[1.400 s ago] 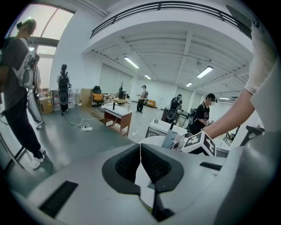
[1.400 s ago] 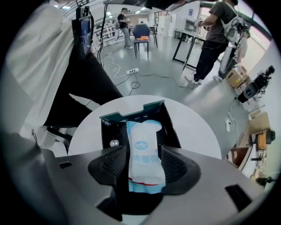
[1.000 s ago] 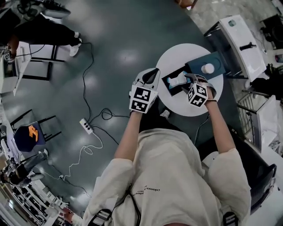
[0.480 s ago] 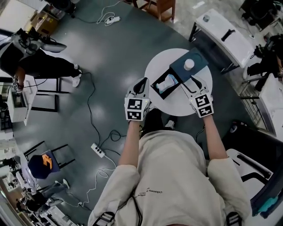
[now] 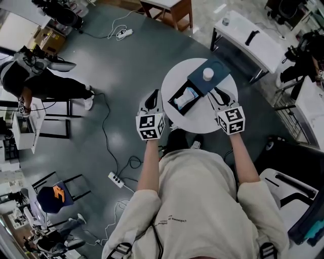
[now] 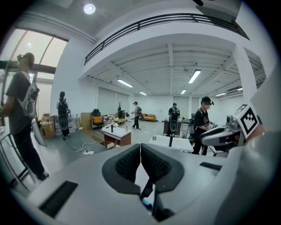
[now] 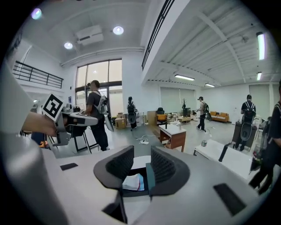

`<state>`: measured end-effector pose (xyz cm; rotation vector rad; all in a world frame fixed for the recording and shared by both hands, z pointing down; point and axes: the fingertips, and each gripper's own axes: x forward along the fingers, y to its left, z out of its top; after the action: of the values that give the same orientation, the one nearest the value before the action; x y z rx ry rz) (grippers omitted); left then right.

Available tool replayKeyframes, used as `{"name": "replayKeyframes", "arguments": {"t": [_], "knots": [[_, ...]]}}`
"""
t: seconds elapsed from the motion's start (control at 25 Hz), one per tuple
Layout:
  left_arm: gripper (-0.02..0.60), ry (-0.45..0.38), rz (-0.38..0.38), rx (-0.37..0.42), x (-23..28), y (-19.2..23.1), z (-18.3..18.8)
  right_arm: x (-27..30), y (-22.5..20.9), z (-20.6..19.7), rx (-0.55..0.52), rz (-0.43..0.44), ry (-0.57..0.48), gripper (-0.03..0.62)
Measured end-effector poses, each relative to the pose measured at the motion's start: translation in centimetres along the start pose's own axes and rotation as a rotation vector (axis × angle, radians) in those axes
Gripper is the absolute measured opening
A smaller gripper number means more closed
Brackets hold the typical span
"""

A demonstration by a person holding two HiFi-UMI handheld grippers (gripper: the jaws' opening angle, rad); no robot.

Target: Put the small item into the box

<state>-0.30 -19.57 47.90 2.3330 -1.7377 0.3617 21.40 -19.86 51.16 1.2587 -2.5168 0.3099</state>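
The open dark box [image 5: 178,103] sits on the round white table [image 5: 201,115], and a small white and pale blue item [image 5: 185,96] lies inside it. A teal lid [image 5: 215,77] with a white round object [image 5: 207,74] on it lies just behind the box. My right gripper [image 5: 217,97] is over the table's right side, clear of the box; its jaws are closing with nothing between them. In the right gripper view the item [image 7: 133,182] shows in the box beyond the jaws of the right gripper [image 7: 142,158]. My left gripper [image 5: 152,97] hangs off the table's left edge. The left gripper view shows the left gripper [image 6: 140,148] shut and empty.
A white power strip [image 5: 116,179] and dark cables [image 5: 104,126] trail over the grey floor at left. A white bench [image 5: 249,38] stands behind the table to the right, a wooden table [image 5: 167,9] further back. A person [image 5: 43,83] stands by chairs at far left.
My right gripper has drawn back from over the box, leaving the item inside. Both grippers have come nearer to me, and the view has shifted.
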Motion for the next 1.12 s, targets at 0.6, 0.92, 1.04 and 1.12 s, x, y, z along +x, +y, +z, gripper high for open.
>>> {"name": "replayKeyframes", "arguments": {"t": [0.6,0.92,1.04,1.12], "knots": [[0.021,0.005,-0.021,0.023,-0.6,0.2,-0.4,0.7,0.1,1.7,0.086,-0.011,-0.056,0.034],[0.021,-0.002,-0.067,0.011,-1.5,0.1,-0.6,0.7,-0.2,1.8,0.110,-0.030,-0.043,0.034],[0.021,-0.001,-0.086,0.009,-2.0,0.2,-0.6,0.9,-0.2,1.9,0.111,-0.021,-0.039,0.034],[0.021,-0.002,-0.093,0.010,-2.3,0.6,-0.9,1.3,0.1,2.0,0.104,-0.016,-0.036,0.034]]}}
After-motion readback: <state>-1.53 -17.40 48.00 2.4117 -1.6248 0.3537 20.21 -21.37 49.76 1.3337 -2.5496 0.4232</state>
